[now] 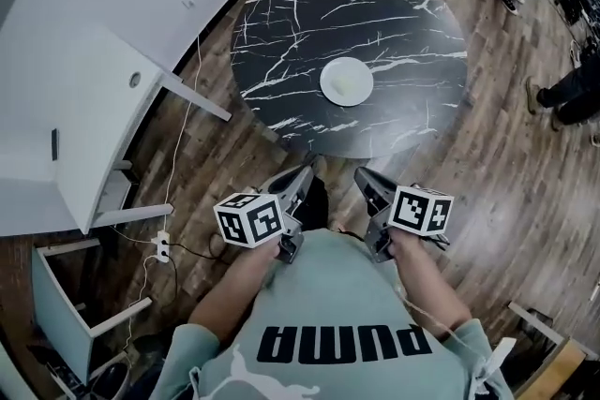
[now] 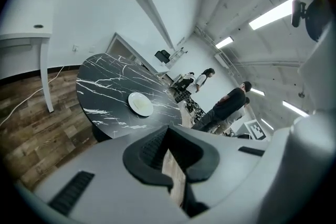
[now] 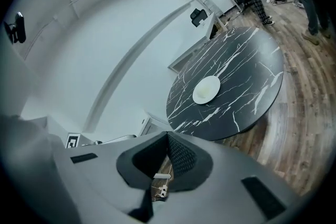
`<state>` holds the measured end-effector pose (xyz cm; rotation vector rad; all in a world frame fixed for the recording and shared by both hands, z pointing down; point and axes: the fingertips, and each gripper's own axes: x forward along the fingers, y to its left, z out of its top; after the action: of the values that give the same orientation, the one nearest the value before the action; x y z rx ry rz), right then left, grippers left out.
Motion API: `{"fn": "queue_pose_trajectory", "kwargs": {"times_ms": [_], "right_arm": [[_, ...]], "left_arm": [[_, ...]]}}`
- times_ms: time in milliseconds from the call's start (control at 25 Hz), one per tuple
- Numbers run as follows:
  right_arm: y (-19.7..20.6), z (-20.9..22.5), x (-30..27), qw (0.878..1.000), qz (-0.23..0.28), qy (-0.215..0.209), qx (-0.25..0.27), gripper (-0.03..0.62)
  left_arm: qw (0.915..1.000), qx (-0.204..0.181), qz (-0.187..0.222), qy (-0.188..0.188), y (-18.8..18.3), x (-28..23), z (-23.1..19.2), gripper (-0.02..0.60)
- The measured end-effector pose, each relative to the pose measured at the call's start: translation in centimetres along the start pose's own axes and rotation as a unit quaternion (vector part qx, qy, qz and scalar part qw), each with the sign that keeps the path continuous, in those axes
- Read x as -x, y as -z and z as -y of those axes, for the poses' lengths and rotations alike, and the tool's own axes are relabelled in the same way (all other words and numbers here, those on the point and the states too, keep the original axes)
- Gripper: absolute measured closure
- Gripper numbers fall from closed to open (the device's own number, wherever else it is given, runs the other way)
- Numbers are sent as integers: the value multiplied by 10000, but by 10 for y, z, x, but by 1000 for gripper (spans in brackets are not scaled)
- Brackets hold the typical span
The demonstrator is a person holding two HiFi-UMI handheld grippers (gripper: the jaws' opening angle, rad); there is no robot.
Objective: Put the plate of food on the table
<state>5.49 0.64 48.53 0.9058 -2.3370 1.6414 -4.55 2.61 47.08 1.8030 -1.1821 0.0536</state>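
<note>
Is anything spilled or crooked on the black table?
Nothing stands out. The white plate sits flat near the middle of the round black table, with no spill around it. The left hand-held gripper and right hand-held gripper are short of the table, holding nothing.

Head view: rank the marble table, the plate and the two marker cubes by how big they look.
1. marble table, by far the largest.
2. left marker cube and right marker cube: they look alike, so tied. Both sit close to the camera, which inflates them.
3. plate, slightly smaller here, by a thin margin.
</note>
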Motion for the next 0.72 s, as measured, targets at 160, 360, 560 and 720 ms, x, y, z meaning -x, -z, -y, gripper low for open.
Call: {"fn": "queue_pose_trajectory", "kwargs": {"times_ms": [160, 360, 560, 720], "right_arm": [[14, -15, 16, 9998, 47, -177, 88, 585], [15, -43, 28, 9986, 94, -501, 163, 585], [11, -64, 31, 9979, 338, -538, 126, 585], [16, -82, 25, 9979, 480, -445, 20, 585]], "left_arm": [[9997, -156, 80, -146, 8, 25, 13, 574], [9983, -489, 198, -236, 0, 55, 27, 574], [9972, -664, 309, -171, -14, 80, 27, 574], [9971, -677, 328, -95, -24, 94, 12, 575]]}}
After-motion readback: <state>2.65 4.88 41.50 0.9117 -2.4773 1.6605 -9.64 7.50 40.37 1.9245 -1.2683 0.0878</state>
